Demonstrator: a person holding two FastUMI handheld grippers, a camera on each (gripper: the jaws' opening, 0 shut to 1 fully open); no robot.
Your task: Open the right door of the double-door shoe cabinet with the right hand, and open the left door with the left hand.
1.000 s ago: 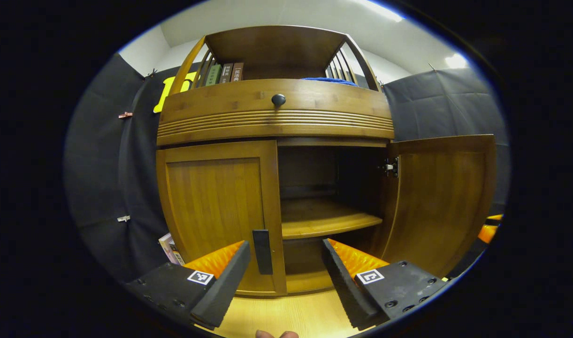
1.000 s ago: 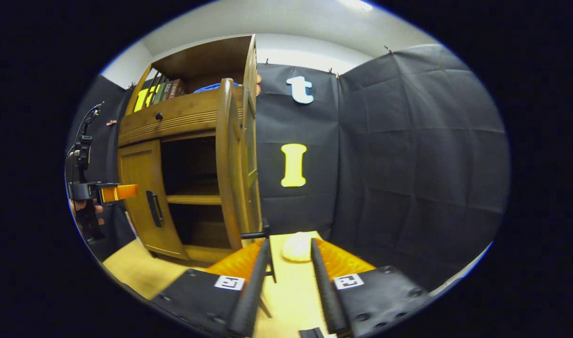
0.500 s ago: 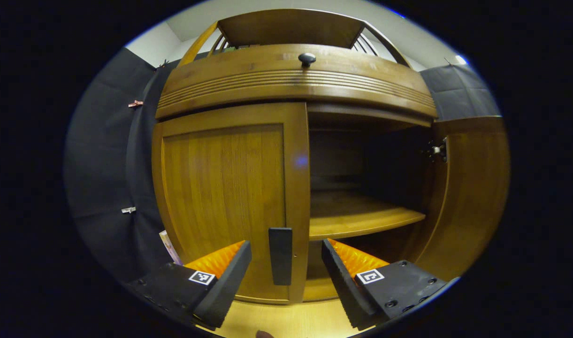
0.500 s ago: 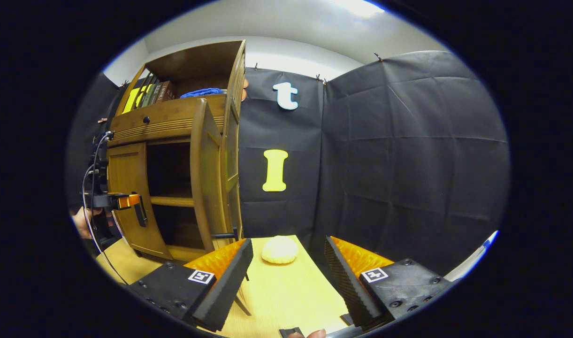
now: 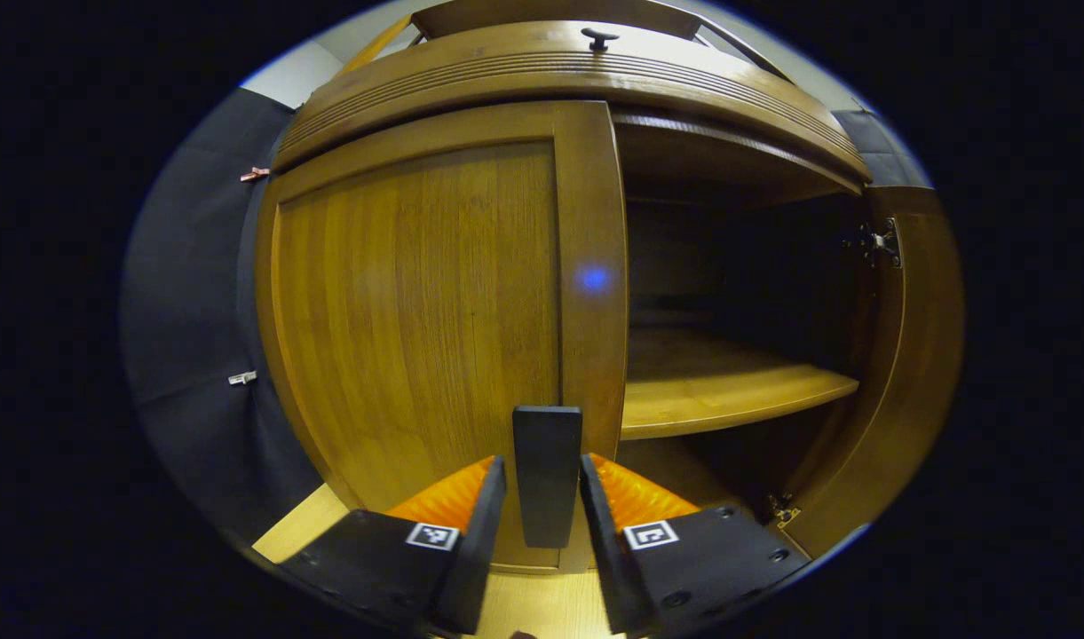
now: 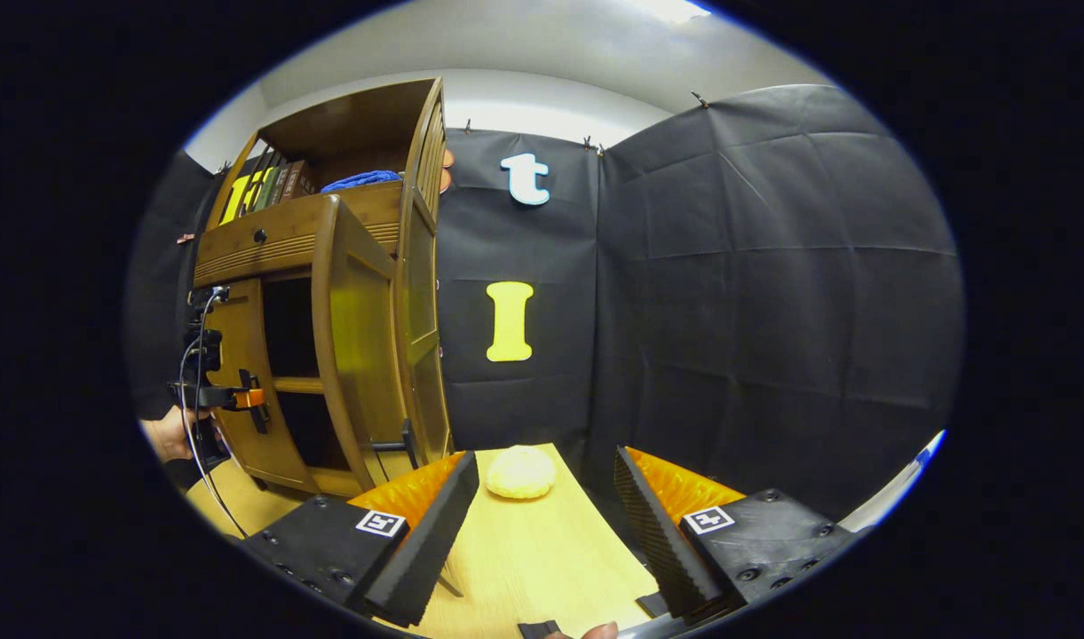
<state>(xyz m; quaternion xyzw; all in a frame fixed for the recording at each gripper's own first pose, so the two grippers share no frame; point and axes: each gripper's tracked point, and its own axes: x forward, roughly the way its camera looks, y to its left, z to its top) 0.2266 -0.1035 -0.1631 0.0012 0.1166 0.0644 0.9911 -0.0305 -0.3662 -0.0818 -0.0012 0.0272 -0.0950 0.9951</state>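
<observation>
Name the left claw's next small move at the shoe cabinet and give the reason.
Probably pinch fully and pull back. The left claw has its fingers on either side of the left door's handle, the left door is still closed, and the right door already stands open. The right claw is open and away from the cabinet.

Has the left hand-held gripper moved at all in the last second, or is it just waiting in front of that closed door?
Yes. The left hand-held gripper has moved in toward the left door, and its fingers now flank the door handle.
</observation>
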